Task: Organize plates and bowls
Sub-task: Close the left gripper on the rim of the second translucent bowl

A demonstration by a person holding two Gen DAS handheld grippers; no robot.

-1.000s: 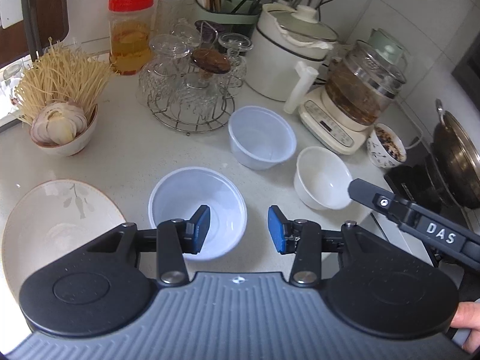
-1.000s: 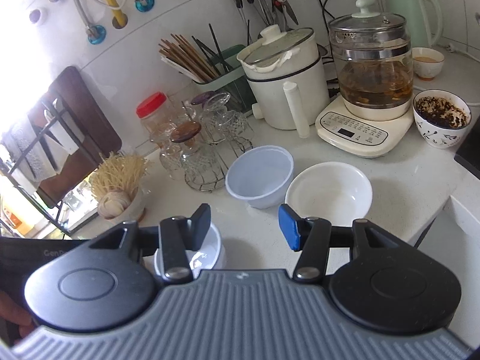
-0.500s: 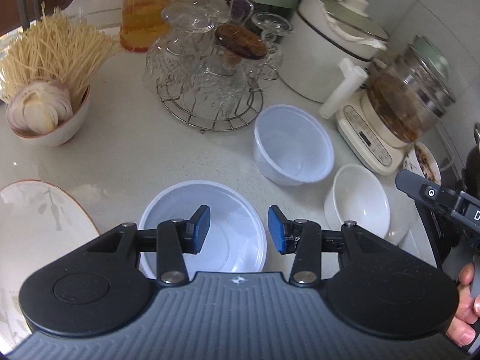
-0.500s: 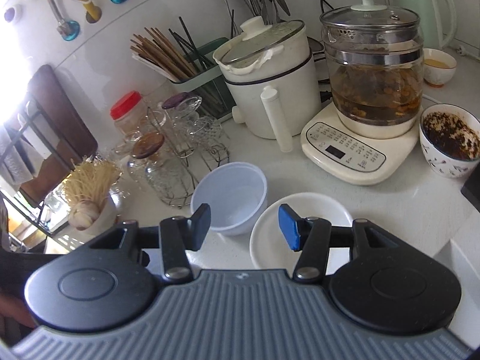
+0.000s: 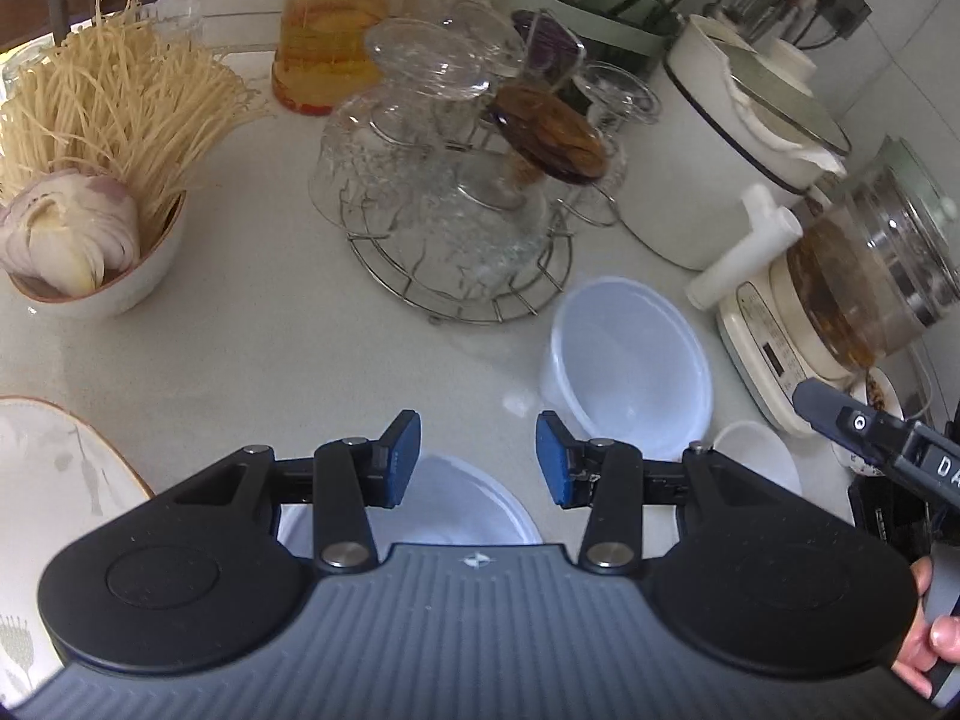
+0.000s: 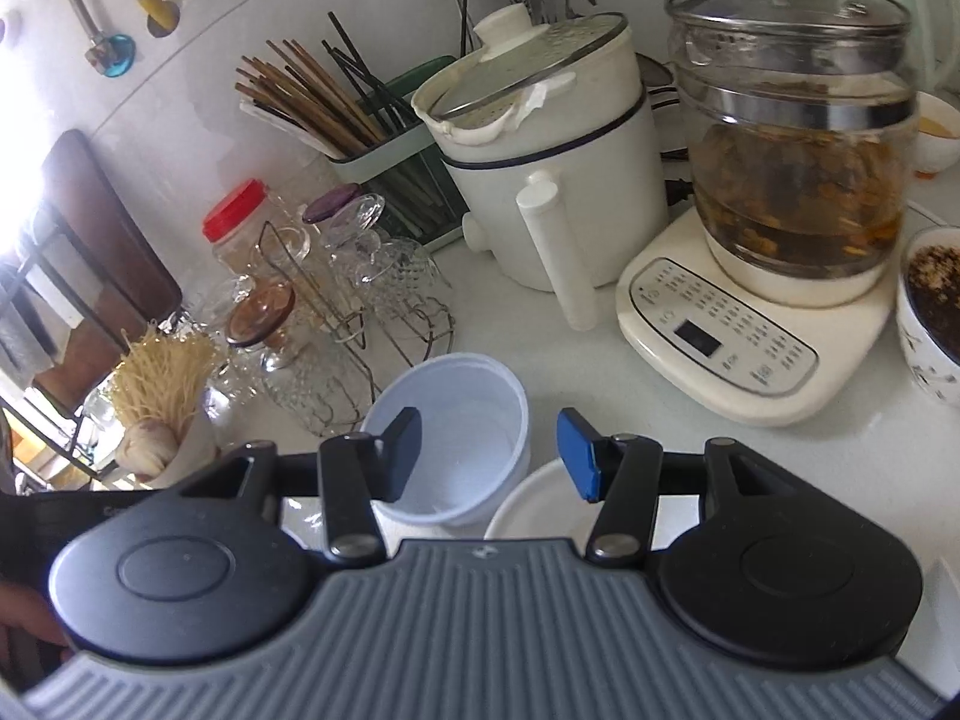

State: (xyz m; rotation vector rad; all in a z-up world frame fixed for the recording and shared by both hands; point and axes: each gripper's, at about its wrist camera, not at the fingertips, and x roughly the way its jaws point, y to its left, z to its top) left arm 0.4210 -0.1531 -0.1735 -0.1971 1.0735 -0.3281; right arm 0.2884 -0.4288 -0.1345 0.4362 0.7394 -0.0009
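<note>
The landmark here is the wire rack of glass cups (image 5: 456, 222), which stands in the middle of the white counter (image 5: 240, 348). In front of the rack and a little to its right stands a translucent plastic bowl (image 5: 630, 366), upright and empty. Just beside this bowl, on the side away from the rack, sits a white ceramic bowl (image 5: 759, 462), partly hidden by the tool. A second plastic bowl (image 5: 456, 504) lies nearer to the camera than the rack, directly under the left gripper (image 5: 477, 459), whose jaws stand partly apart with nothing between them. A patterned plate (image 5: 54, 480) is far to the left of the rack, at the frame edge. The right gripper (image 6: 489, 453) hovers over the translucent bowl and the white bowl; its jaws are also half apart and hold nothing.
</note>
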